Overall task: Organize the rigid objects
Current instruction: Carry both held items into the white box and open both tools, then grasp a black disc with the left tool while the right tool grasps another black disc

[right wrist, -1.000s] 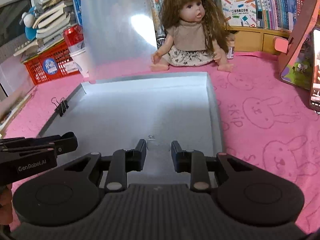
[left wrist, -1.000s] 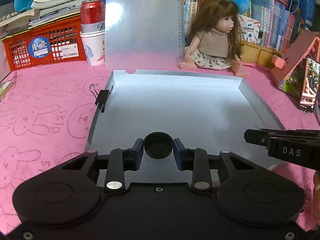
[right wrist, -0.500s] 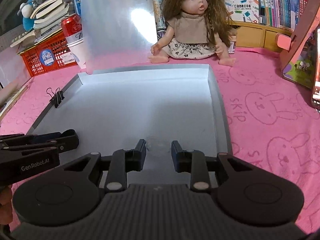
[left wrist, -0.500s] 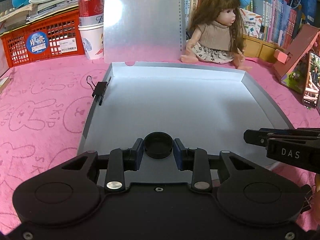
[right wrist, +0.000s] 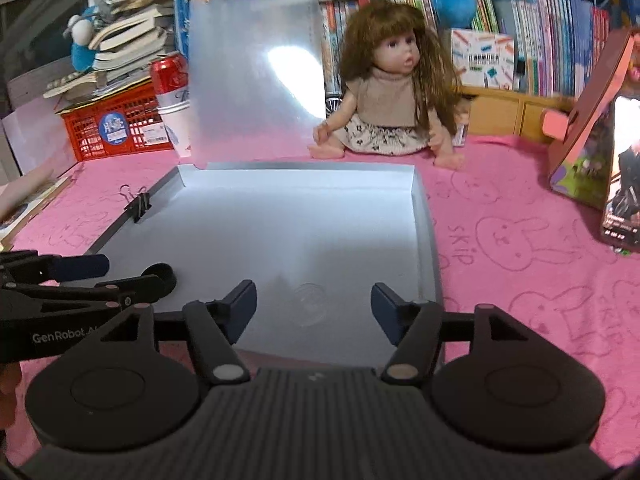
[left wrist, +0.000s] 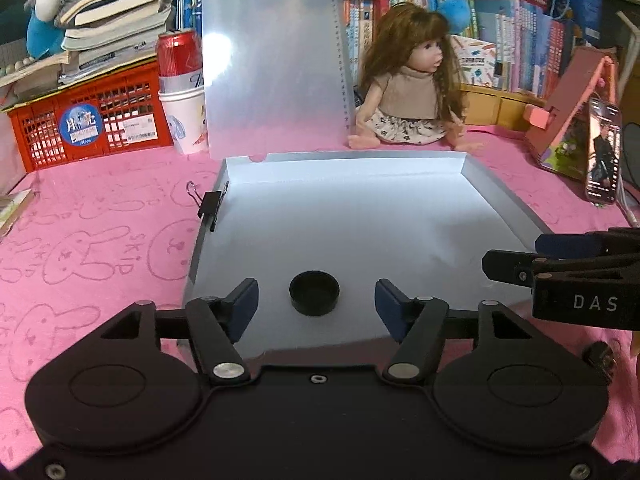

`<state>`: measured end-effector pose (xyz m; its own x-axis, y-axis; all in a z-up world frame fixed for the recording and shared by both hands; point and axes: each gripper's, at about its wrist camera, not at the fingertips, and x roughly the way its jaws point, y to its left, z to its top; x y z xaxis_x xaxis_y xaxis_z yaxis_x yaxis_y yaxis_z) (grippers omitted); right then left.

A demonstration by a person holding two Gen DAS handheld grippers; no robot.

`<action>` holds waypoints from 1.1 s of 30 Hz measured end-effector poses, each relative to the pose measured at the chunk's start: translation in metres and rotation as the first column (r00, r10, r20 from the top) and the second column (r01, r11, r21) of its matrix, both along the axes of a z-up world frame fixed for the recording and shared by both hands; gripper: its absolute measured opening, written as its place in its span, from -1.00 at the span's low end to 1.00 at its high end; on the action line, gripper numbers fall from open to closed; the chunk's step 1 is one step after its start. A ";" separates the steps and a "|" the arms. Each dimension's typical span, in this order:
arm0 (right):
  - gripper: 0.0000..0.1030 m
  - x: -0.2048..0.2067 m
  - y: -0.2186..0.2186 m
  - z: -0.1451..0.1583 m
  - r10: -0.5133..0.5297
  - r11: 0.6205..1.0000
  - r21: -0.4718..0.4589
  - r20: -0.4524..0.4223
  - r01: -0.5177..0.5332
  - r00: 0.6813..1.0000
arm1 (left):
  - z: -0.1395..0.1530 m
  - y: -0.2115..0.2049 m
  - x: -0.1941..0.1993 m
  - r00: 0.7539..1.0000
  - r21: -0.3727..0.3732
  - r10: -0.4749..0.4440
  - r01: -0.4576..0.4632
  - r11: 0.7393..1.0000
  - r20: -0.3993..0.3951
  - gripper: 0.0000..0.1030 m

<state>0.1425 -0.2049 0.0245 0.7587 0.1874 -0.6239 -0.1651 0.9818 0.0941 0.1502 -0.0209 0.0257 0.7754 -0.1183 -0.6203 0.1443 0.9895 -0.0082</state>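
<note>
Left gripper [left wrist: 316, 304]: jaws have just been opening and now stand released, well clear on both sides of a black bottle cap [left wrist: 314, 293]. The cap sits open side up on the floor of the shallow grey tray [left wrist: 508, 208], near the tray's front edge. No pad touches it.

Right gripper [right wrist: 313, 307]: jaws have likewise just been opening and are released. Between them lies a transparent round lid [right wrist: 309, 309], faint against the grey, flat on the tray floor near its front right side. Not gripped.

The tray rests on a pink rabbit-print cloth [left wrist: 80, 248] over the tabletop. A black binder clip [left wrist: 210, 206] is clamped on the tray's left wall. Behind the tray: doll [left wrist: 408, 84], translucent clipboard [left wrist: 276, 60], red crate [left wrist: 84, 120].

Judgement: both pieces look placed; this step reads as release.

Risks from here:
- Both items sit just ahead of the fingertips; pulling back low or skewed could let a pad nudge one toward the front edge.
- The clear lid is hard to see, so a later approach may misjudge where it lies.
- The two grippers are close side by side; a sideways move could make them knock together.
</note>
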 end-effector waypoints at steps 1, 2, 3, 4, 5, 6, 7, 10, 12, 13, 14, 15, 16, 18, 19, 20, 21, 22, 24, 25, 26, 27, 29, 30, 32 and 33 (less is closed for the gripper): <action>0.54 -0.003 -0.001 0.001 0.003 1.000 -0.002 0.007 -0.003 1.000 | 0.001 0.001 -0.004 1.000 -0.003 -0.002 0.002 1.000 0.002 0.30; 0.56 -0.007 -0.001 0.001 0.006 1.000 -0.002 0.013 -0.006 1.000 | 0.001 0.001 -0.008 1.000 -0.006 -0.005 0.005 1.000 0.002 0.32; 0.59 -0.011 -0.001 0.002 0.010 1.000 -0.002 0.019 -0.010 1.000 | 0.002 0.002 -0.012 1.000 -0.010 -0.009 0.009 1.000 0.002 0.33; 0.61 -0.014 -0.001 0.003 0.014 1.000 0.000 0.023 -0.014 1.000 | 0.002 0.003 -0.016 1.000 -0.012 -0.012 0.012 1.000 0.005 0.34; 0.63 -0.017 -0.001 0.003 0.018 1.000 0.001 0.027 -0.018 0.999 | 0.002 0.004 -0.021 1.000 -0.013 -0.014 0.015 1.000 0.008 0.37; 0.64 -0.021 -0.002 0.003 0.023 1.000 0.005 0.033 -0.023 0.999 | 0.003 0.004 -0.025 1.000 -0.013 -0.017 0.017 1.000 0.006 0.38; 0.65 -0.025 -0.002 0.004 0.028 1.000 0.006 0.038 -0.028 0.999 | 0.003 0.005 -0.029 1.000 -0.014 -0.019 0.019 1.000 0.006 0.38; 0.69 -0.037 -0.001 0.005 0.044 0.999 0.001 0.059 -0.044 0.997 | 0.004 0.007 -0.041 1.000 -0.017 -0.024 0.024 1.000 0.014 0.38; 0.70 -0.044 0.000 0.005 0.049 0.999 -0.003 0.071 -0.049 0.996 | 0.006 0.008 -0.050 0.999 -0.020 -0.026 0.027 0.999 0.025 0.39; 0.70 -0.048 0.000 0.005 0.052 0.999 -0.005 0.076 -0.052 0.996 | 0.006 0.008 -0.054 0.999 -0.021 -0.027 0.028 0.999 0.030 0.39; 0.70 -0.051 0.000 0.005 0.054 0.999 -0.005 0.080 -0.054 0.995 | 0.007 0.008 -0.058 0.999 -0.021 -0.029 0.029 0.999 0.034 0.40; 0.70 -0.054 0.000 0.005 0.057 0.998 -0.005 0.085 -0.056 0.995 | 0.007 0.008 -0.062 0.999 -0.021 -0.032 0.033 0.999 0.038 0.40; 0.71 -0.058 0.000 0.004 0.060 0.998 -0.006 0.091 -0.060 0.994 | 0.008 0.008 -0.065 0.999 -0.020 -0.036 0.037 0.999 0.041 0.40; 0.71 -0.065 0.000 0.004 0.061 0.998 -0.007 0.101 -0.061 0.993 | 0.008 0.008 -0.074 0.998 -0.021 -0.039 0.040 0.999 0.048 0.41; 0.71 -0.069 0.000 0.003 0.062 0.998 -0.006 0.105 -0.061 0.993 | 0.008 0.009 -0.078 0.998 -0.023 -0.039 0.041 0.999 0.050 0.41; 0.72 -0.073 -0.001 0.003 0.064 0.998 -0.004 0.111 -0.064 0.992 | 0.007 0.009 -0.081 0.998 -0.026 -0.040 0.041 0.999 0.050 0.41; 0.72 -0.076 -0.001 0.001 0.065 0.998 -0.001 0.114 -0.065 0.991 | 0.005 0.009 -0.085 0.998 -0.031 -0.040 0.042 0.999 0.046 0.41; 0.72 -0.079 -0.002 0.000 0.065 0.998 0.000 0.116 -0.066 0.991 | 0.003 0.009 -0.088 0.998 -0.035 -0.042 0.043 0.998 0.040 0.41; 0.72 -0.085 -0.002 -0.003 0.067 0.998 -0.002 0.116 -0.068 0.991 | 0.000 0.009 -0.094 0.998 -0.042 -0.048 0.049 0.998 0.030 0.41; 0.72 -0.088 -0.002 -0.004 0.069 0.998 -0.004 0.116 -0.069 0.991 | -0.001 0.009 -0.096 0.998 -0.043 -0.049 0.050 0.998 0.029 0.41; 0.72 -0.091 -0.002 -0.005 0.071 0.997 -0.007 0.116 -0.070 0.991 | -0.002 0.009 -0.099 0.998 -0.043 -0.049 0.050 0.998 0.030 0.41; 0.72 -0.094 -0.002 -0.007 0.073 0.997 -0.011 0.118 -0.072 0.990 | -0.003 0.009 -0.102 0.998 -0.039 -0.048 0.049 0.998 0.035 0.41; 0.72 -0.099 -0.001 -0.009 0.072 0.997 -0.017 0.121 -0.071 0.990 | -0.004 0.010 -0.108 0.998 -0.035 -0.045 0.046 0.998 0.046 0.40; 0.72 -0.101 -0.001 -0.010 0.073 0.997 -0.019 0.123 -0.072 0.990 | -0.005 0.010 -0.111 0.998 -0.034 -0.046 0.048 0.998 0.051 0.38; 0.72 -0.104 0.000 -0.012 0.076 0.997 -0.021 0.119 -0.074 0.990 | -0.007 0.011 -0.116 0.998 -0.038 -0.047 0.049 0.998 0.051 0.29; 0.72 -0.105 0.001 -0.014 0.080 0.997 -0.022 0.115 -0.078 0.990 | -0.008 0.012 -0.118 0.998 -0.040 -0.048 0.050 0.998 0.048 0.26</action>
<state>0.0375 -0.2041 0.0104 0.8090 0.2399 -0.5367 -0.2514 0.9664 0.0532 0.0321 -0.0094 0.0176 0.7965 -0.1818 -0.5767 0.1940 0.9802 -0.0410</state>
